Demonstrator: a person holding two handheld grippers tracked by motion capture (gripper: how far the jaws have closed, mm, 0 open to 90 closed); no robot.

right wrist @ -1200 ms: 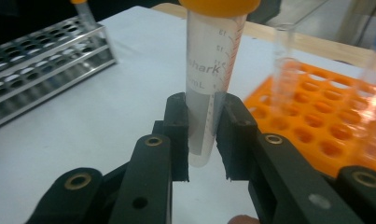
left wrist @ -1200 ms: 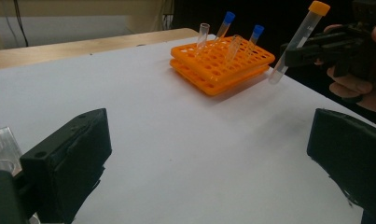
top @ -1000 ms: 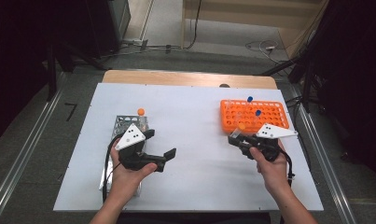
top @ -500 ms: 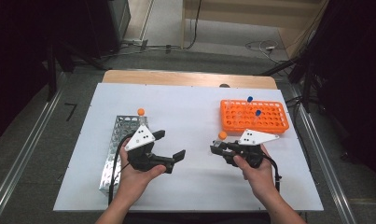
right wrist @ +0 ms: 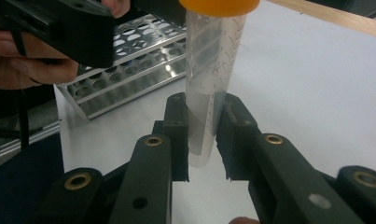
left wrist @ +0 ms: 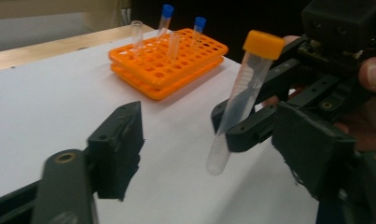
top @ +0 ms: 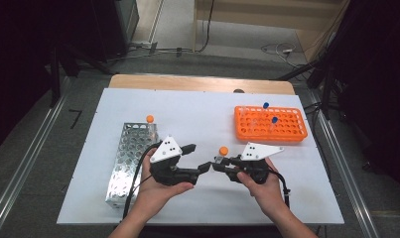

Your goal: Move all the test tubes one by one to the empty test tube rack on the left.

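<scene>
Clear plastic tube (orange cap) clamped in right hand-held gripper; left hand-held gripper closing, nothing pinched.

Free room: bare counter centre and far.
Obstacles: metal rack left; orange rack far right.

One camera looks down from overhead on the whole counter — the other two ride close and low, facing each other, sharing the orange-capped tube.

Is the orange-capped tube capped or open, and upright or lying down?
Capped and roughly upright: the orange-capped tube stands between the right gripper pads, cap on top, clear of the table.
</scene>
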